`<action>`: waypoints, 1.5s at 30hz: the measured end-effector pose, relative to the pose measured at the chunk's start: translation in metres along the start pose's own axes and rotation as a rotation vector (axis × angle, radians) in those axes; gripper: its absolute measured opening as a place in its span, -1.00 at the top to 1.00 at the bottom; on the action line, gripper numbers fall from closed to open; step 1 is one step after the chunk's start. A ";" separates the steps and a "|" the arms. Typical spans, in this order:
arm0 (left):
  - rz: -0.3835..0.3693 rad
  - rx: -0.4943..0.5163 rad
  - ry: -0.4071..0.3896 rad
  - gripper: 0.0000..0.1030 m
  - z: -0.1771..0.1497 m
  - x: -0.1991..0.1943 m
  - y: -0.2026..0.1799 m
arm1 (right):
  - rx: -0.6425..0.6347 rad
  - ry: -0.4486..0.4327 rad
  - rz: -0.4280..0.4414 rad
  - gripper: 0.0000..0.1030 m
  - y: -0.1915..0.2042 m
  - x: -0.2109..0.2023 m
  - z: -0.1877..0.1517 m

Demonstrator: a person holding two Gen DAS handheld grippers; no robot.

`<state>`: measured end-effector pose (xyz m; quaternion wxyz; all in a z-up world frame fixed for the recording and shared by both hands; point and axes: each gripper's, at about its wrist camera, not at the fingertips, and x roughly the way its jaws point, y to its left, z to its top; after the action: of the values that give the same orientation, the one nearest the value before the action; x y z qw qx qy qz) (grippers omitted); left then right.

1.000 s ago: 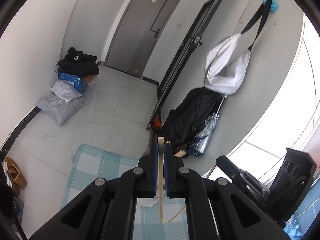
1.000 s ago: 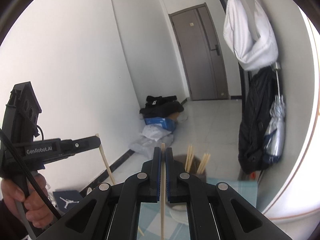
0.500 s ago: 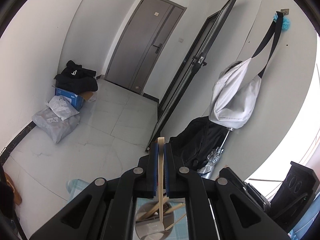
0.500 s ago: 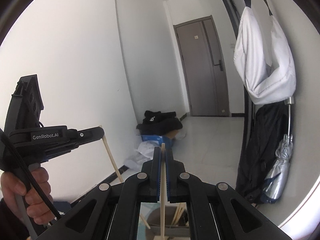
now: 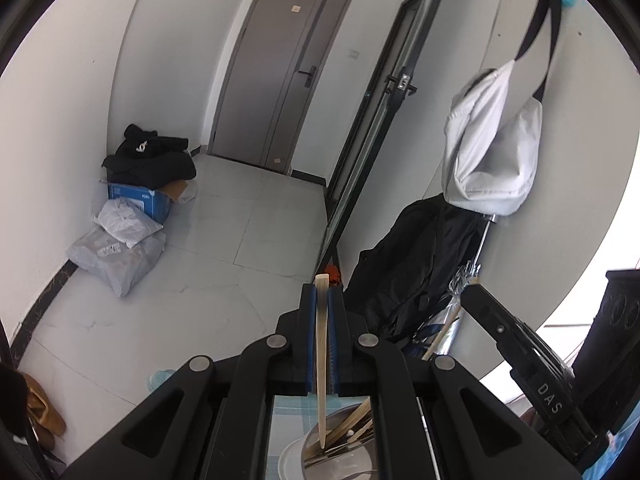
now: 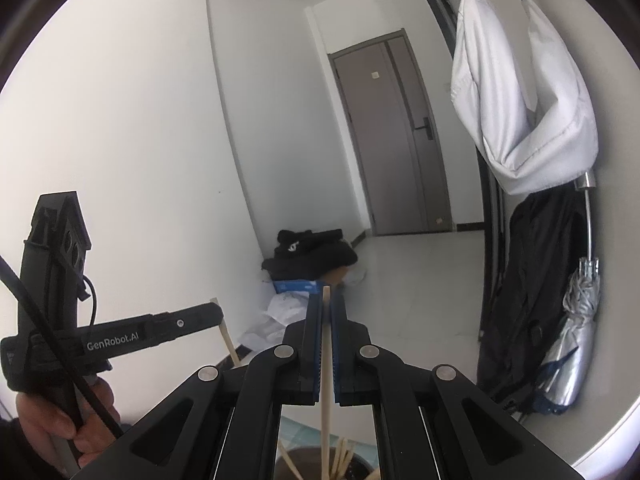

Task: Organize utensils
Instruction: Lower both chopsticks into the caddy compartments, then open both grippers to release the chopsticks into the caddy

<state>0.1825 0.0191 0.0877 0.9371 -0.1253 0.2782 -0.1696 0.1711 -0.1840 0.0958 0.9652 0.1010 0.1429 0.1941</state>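
Left gripper [image 5: 322, 300]: jaws clenched on a chopstick [image 5: 321, 360], tip down over the metal holder [image 5: 316, 446], ready to drop in.
Right gripper [image 6: 327, 312]: jaws grasping a second chopstick [image 6: 326, 380] above the same holder, probably.
Holder: near, holding other chopsticks.

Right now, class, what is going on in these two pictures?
A person holds a gripper in each hand, sorting chopsticks. The left gripper is shut on one wooden chopstick, its thin end hanging over a metal cup that already holds several sticks. The right gripper is shut on another chopstick, above a dark holder with more sticks in it. Neither chopstick is released yet.
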 end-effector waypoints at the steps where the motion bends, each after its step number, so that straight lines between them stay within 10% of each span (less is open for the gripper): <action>1: 0.001 0.014 -0.005 0.96 -0.001 -0.001 -0.001 | 0.000 -0.002 -0.001 0.93 0.000 0.001 -0.001; 37: -0.038 0.065 0.197 0.93 -0.068 0.025 -0.001 | -0.069 0.250 0.118 0.88 0.005 0.022 -0.090; 45: -0.010 0.024 0.193 0.40 -0.065 0.018 0.004 | -0.044 0.275 0.085 0.69 -0.003 0.009 -0.096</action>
<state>0.1610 0.0064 0.0246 0.9065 -0.0987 0.3645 -0.1890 0.1499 -0.1693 0.0029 0.9295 0.0583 0.2652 0.2498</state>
